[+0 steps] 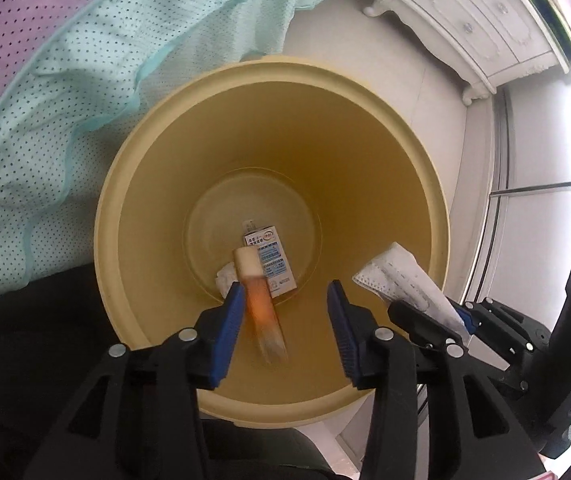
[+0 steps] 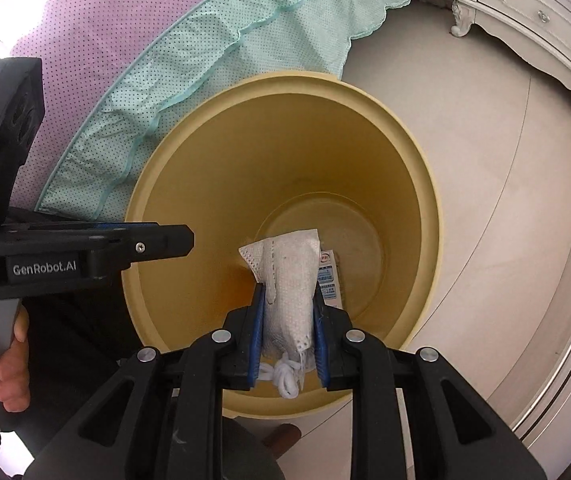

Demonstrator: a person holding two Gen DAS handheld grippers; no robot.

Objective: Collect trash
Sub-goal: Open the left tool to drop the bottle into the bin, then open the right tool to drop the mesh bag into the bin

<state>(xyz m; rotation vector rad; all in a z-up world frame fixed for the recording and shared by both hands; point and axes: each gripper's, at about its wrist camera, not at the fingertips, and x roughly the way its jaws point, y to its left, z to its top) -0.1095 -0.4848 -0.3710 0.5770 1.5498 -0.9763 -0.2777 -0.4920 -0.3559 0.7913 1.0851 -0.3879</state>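
The pale, smooth floor (image 2: 465,168) carries a round yellow plastic bin (image 1: 369,84) — close against a frilled mint bed skirt (image 1: 85,80) — and a white carved cabinet (image 1: 481,28) stands farther off.

Bright daylight from the right blows out the floor (image 1: 557,140). Strong fisheye bending, black vignette at corners. The orange tube (image 1: 263,304) is motion-blurred.
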